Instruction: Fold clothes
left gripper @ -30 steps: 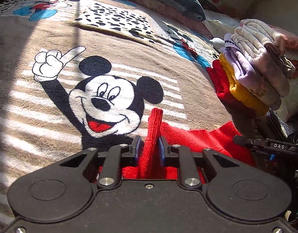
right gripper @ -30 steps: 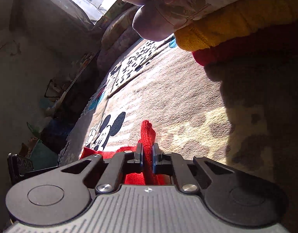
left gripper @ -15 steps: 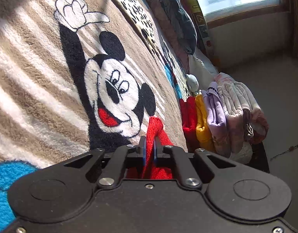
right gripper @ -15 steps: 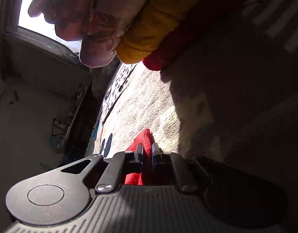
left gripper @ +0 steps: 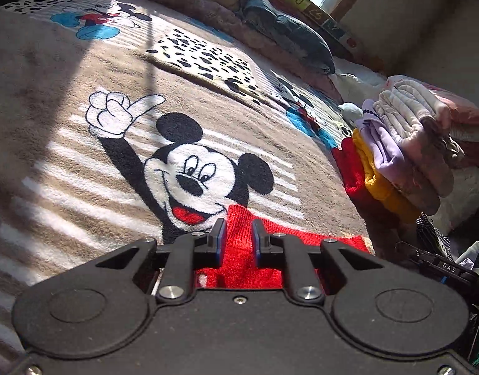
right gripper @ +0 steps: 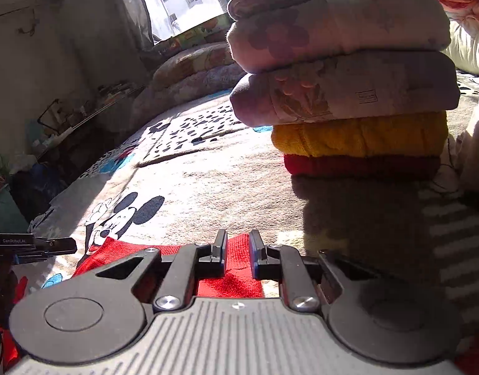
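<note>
A red knit garment (left gripper: 302, 234) lies flat on the Mickey Mouse blanket (left gripper: 83, 172), close under both grippers. My left gripper (left gripper: 238, 228) is open, its fingers apart on either side of one red edge that rests on the blanket. In the right wrist view the same red garment (right gripper: 120, 250) spreads to the left, and my right gripper (right gripper: 238, 243) is open over another edge of it. Each gripper shows in the other's view: the right gripper's body (left gripper: 442, 268) and the left gripper's body (right gripper: 36, 245).
A stack of folded clothes (left gripper: 395, 162), red and yellow at the bottom and lilac and pink above, stands on the blanket to the right, looming close in the right wrist view (right gripper: 348, 93). Rolled bedding (left gripper: 286, 28) and a window lie at the far side.
Both grippers came down level from a tilted pose and opened. The red cloth that stood pinched between each pair of fingers now lies flat on the blanket.
</note>
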Demonstrator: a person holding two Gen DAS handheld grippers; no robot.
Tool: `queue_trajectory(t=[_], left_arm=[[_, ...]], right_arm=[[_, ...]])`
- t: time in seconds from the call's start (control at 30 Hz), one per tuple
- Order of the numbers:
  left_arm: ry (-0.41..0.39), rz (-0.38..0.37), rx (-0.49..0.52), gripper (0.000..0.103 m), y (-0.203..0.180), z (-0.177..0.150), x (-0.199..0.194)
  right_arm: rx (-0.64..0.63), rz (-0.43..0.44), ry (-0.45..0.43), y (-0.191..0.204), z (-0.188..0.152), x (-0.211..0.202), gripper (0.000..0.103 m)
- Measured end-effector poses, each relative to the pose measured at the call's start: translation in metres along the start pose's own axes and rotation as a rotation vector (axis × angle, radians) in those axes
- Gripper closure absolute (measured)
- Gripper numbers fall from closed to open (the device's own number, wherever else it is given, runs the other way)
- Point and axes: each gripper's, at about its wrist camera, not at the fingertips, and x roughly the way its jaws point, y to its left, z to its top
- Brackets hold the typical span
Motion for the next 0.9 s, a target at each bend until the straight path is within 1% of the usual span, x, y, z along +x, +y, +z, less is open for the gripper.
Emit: queue_trajectory(t=[0.03,0.07,0.1,0.13,0.17,0.23,0.27,0.3,0.4,0.5,0.53,0.6,0.67,0.8,0.83,0.87,0.9], left_arm=[[0.016,-0.020,0.009,0.090,-0.005,-0.004,0.002],[0.043,-0.001,0.016,0.089,-0.008,-0.009,0.007],[0.084,0.061,0.022,0.082,-0.008,-0.015,0.016],[0.115,0.124,0.042,0.080,-0.008,-0.021,0.023],[0.112,0.156,0.070,0.085,-0.010,-0.027,0.024],[0.076,0.132,0.078,0.082,-0.021,-0.034,0.007],[0.053,0.128,0.110,0.081,-0.031,-0.040,-0.004],[0.031,0.124,0.142,0.077,-0.041,-0.045,-0.014],[0.004,0.116,0.211,0.076,-0.071,-0.070,-0.038],[-0.014,0.087,0.253,0.071,-0.098,-0.106,-0.062],[-0.027,0.091,0.273,0.070,-0.107,-0.123,-0.072],[-0.045,0.097,0.292,0.065,-0.119,-0.153,-0.088],[-0.059,0.106,0.323,0.065,-0.131,-0.186,-0.103],[-0.083,0.174,0.409,0.065,-0.149,-0.248,-0.120],[-0.087,0.189,0.427,0.065,-0.152,-0.261,-0.122],[-0.078,0.208,0.448,0.065,-0.154,-0.272,-0.120],[-0.057,0.234,0.471,0.063,-0.154,-0.281,-0.115]], right_arm=[[-0.024,0.026,0.033,0.006,-0.002,0.004,0.089],[-0.044,-0.027,0.096,0.007,-0.006,0.016,0.089],[-0.063,-0.090,0.161,0.008,-0.010,0.029,0.091],[-0.062,-0.110,0.177,0.002,-0.016,0.034,0.099],[-0.025,-0.092,0.152,-0.008,-0.021,0.027,0.102],[0.016,-0.083,0.110,-0.009,-0.023,0.008,0.099],[-0.019,-0.092,0.077,-0.003,-0.026,-0.005,0.091],[-0.056,-0.102,0.054,0.006,-0.029,-0.012,0.090],[-0.104,-0.073,0.025,0.026,-0.045,-0.045,0.090],[-0.143,-0.045,0.005,0.048,-0.071,-0.084,0.090],[-0.144,-0.038,0.001,0.052,-0.082,-0.095,0.090],[-0.162,-0.033,-0.008,0.063,-0.109,-0.118,0.090],[-0.195,-0.021,-0.019,0.074,-0.136,-0.139,0.090],[-0.257,0.020,-0.037,0.095,-0.179,-0.162,0.090],[-0.298,0.012,-0.030,0.104,-0.190,-0.163,0.087],[-0.330,-0.020,0.011,0.109,-0.198,-0.160,0.081],[-0.348,-0.056,0.032,0.113,-0.207,-0.158,0.078]])
